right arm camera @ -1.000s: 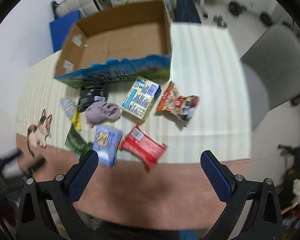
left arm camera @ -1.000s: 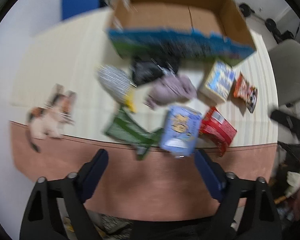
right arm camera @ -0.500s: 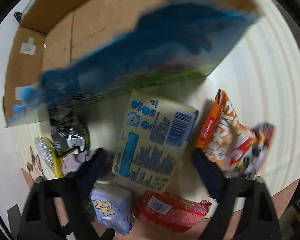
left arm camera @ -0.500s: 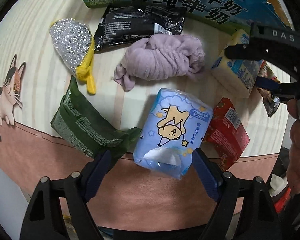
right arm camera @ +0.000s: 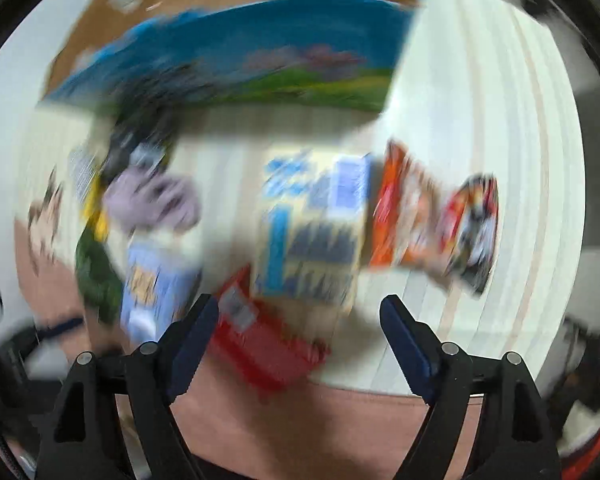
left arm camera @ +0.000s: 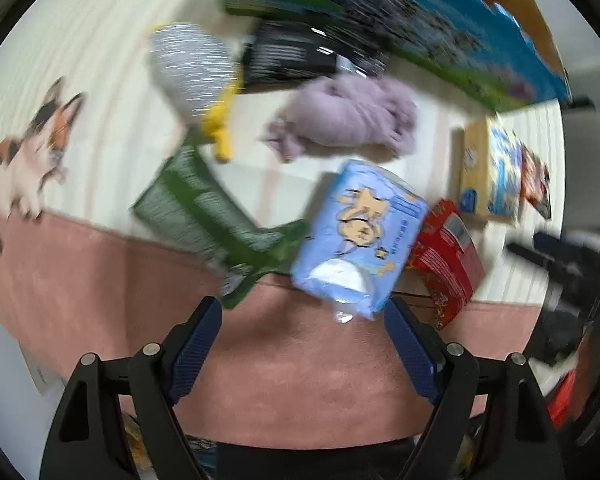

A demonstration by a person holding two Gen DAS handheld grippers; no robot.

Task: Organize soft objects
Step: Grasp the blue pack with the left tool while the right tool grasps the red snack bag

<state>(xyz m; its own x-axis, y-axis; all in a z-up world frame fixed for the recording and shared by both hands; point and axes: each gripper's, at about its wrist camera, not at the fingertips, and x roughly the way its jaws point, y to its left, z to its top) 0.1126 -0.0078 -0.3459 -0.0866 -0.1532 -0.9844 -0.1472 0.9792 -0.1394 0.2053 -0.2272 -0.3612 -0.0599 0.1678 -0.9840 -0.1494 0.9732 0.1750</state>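
Observation:
Soft packs lie on a striped mat in front of an open cardboard box (left arm camera: pixel 420 32). In the left wrist view I see a light blue tissue pack (left arm camera: pixel 360 236), a lilac cloth (left arm camera: pixel 348 116), a green pouch (left arm camera: pixel 204 216), a red pack (left arm camera: pixel 448 256), a yellow and blue tissue pack (left arm camera: pixel 492 172) and a silver scrubber (left arm camera: pixel 192 68). My left gripper (left arm camera: pixel 303 320) is open and empty, just short of the light blue pack. My right gripper (right arm camera: pixel 299 316) is open and empty over the red pack (right arm camera: pixel 260 344) and the yellow and blue pack (right arm camera: pixel 312 224). Both views are blurred.
A black packet (left arm camera: pixel 296 60) lies against the box front. An orange snack bag (right arm camera: pixel 432 224) lies right of the yellow and blue pack. A cat picture (left arm camera: pixel 32 148) marks the mat's left end. The mat's pink border (left arm camera: pixel 300 380) runs along the near edge.
Both grippers have pulled back from the packs since half a second ago, and both stay open. The right gripper has left the left wrist view's upper right. The packs have not moved.

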